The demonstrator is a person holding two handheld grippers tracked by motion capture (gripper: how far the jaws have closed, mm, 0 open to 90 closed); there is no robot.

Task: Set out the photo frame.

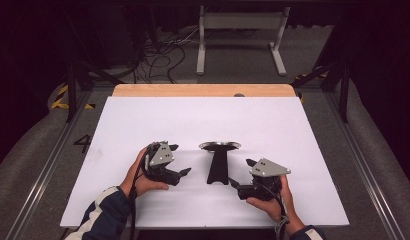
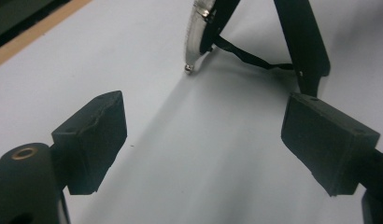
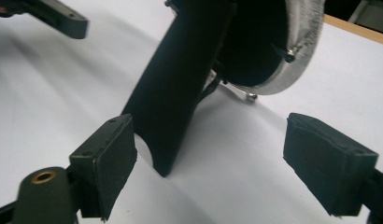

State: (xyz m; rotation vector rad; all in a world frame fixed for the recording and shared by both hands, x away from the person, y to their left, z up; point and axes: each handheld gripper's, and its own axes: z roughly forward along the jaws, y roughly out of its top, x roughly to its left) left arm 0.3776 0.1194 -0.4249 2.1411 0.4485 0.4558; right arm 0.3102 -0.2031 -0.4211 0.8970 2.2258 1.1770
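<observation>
Both hand-held grippers, left (image 1: 180, 161) & right (image 1: 241, 172), are standing wide w/ nothing between. Black stand (image 1: 218, 164) w/ its metal ring is waiting mid tabletop (image 1: 143, 115) between them. I am approaching its leg slowly, centring pads before closing.

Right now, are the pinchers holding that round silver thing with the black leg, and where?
No. The left gripper and right gripper are both open and empty. The round silver-rimmed frame on its black prop leg stands untouched between them on the white table.
</observation>
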